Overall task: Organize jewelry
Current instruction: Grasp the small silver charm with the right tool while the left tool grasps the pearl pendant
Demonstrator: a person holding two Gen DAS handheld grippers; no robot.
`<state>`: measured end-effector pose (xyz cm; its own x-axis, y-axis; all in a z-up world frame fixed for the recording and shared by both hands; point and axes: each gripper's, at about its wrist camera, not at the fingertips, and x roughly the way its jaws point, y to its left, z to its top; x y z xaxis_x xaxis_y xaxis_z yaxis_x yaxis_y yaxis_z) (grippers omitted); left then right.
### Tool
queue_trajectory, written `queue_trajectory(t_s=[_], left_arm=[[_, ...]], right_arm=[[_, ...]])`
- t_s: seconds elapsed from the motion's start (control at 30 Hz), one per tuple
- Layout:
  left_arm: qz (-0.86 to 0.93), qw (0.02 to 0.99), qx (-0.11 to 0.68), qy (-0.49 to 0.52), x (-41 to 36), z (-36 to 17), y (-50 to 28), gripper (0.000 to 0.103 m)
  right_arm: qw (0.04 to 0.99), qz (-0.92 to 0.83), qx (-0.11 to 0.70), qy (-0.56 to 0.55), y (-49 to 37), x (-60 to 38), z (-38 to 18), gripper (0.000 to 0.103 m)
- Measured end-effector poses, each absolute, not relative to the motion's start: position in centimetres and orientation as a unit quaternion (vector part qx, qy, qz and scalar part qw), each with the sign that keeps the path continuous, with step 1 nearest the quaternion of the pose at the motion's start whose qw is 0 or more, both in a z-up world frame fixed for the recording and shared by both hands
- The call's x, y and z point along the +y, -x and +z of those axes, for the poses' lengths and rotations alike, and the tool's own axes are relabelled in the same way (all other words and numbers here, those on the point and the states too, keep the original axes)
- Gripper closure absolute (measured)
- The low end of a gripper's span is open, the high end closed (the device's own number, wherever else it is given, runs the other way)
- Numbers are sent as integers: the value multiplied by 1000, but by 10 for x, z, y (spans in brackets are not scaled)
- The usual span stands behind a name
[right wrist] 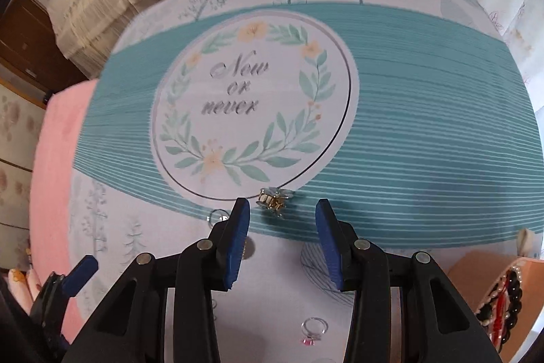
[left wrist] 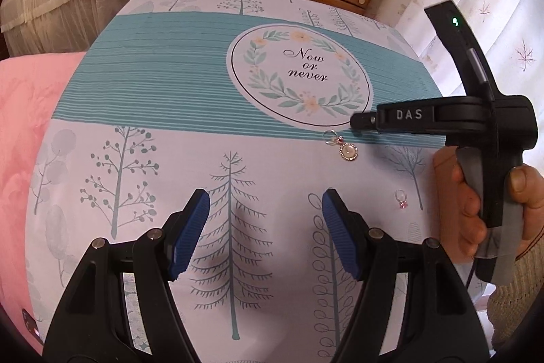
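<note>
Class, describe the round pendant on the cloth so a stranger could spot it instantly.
Find the wreath circle reading "Now or never" on the tablecloth. Just below its lower right edge lies the pendant: a pale round stone in a beaded rim, unlike the pink-stoned ring nearby.

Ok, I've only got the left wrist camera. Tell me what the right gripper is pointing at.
Observer: A small gold piece lies on the cloth just ahead of the right gripper. Your view hides it behind that gripper's tip.
Operator: Report its jaws.
Observer: Open, with nothing between them.
Operator: Name any container nearby.
Observer: A tan box sits at the right edge of the right wrist view, with beaded strings inside.
</note>
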<state>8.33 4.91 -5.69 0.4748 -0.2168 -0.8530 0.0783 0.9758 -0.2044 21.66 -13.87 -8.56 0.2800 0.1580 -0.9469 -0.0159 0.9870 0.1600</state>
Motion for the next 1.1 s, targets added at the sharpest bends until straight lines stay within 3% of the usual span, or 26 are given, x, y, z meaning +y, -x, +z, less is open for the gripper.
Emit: queue_trajectory(t_s=[0.03,0.1,0.6,0.77,0.9,1.1], left_arm=[[-88,855,506,69,48,-58,-84,37],[-93,854,507,67,45,-60,-85,37],[-104,817,561,79,-34,-87,-134,39],[-33,823,562,70,-58,-92,-147,52],[24,829,557,28,-81,-96,-152,52],[21,836,548,24,-94,-93,-152,80]], right_arm=[[797,54,599,-53,-217,-136,-87,63],[802,42,595,-27,-219,-130,-89,79],[830,41,547,-105,-165,-209,-43,80],[839,41,523,-142,-136,-244,-26,80],[848,44,507,-147,-123,-255,-14,80],[852,54,493,-166,-105,-270,-3,80]])
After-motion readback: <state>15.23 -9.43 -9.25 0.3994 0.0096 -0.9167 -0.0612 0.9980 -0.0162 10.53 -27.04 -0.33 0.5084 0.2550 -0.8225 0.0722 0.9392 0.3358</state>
